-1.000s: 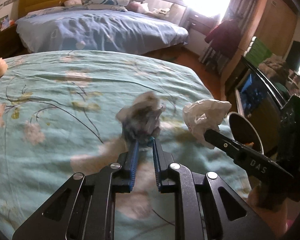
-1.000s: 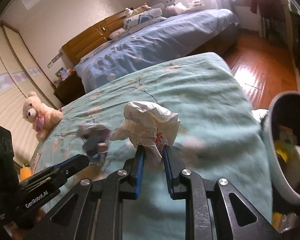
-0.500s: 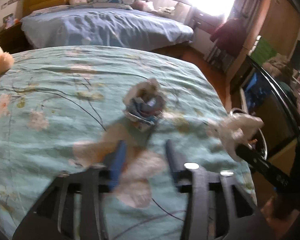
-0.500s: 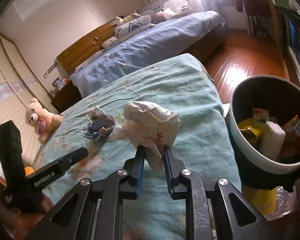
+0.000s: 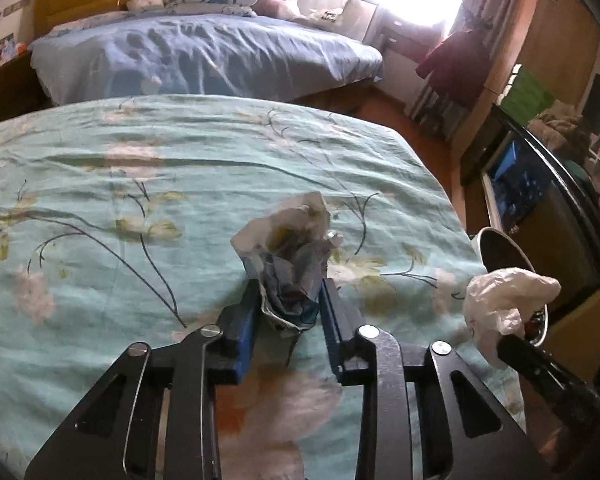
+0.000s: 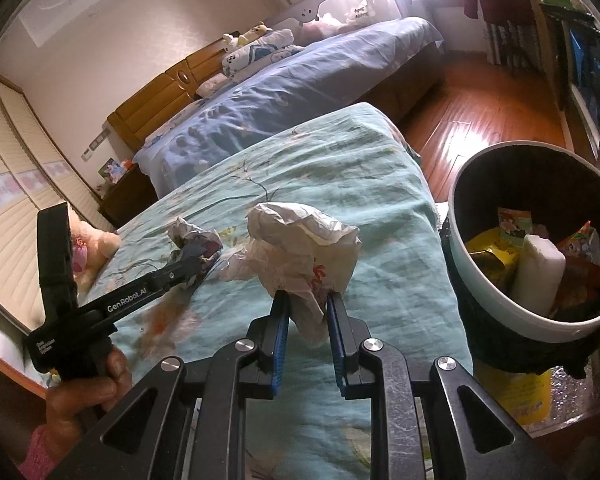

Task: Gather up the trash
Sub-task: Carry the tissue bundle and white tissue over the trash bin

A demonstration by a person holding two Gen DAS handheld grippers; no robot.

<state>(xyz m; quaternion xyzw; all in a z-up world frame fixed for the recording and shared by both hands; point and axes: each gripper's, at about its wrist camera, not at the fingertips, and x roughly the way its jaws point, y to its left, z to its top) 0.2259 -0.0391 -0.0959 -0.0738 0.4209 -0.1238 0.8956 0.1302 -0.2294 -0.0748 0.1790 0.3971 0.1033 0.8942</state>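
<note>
Though partly hidden, the wrapper [image 5: 290,272] looks crumpled, blue-printed.

Left gripper [image 5: 288,296]: bottom centre of its view, jaws closing about a crumpled wrapper [image 5: 288,256].
Right gripper [image 6: 308,312]: bottom centre, clamped on a white wad [image 6: 300,248].
Left hand [image 6: 84,384]: lower left, grasping handle.

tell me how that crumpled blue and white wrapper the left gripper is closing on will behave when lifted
The crumpled wrapper is thin creased film, so it is probably very light and will squash as the left gripper closes its jaws around it. Its loose upper flaps will likely flop. Being glossy, it may slip if pinched only at an edge.
</note>
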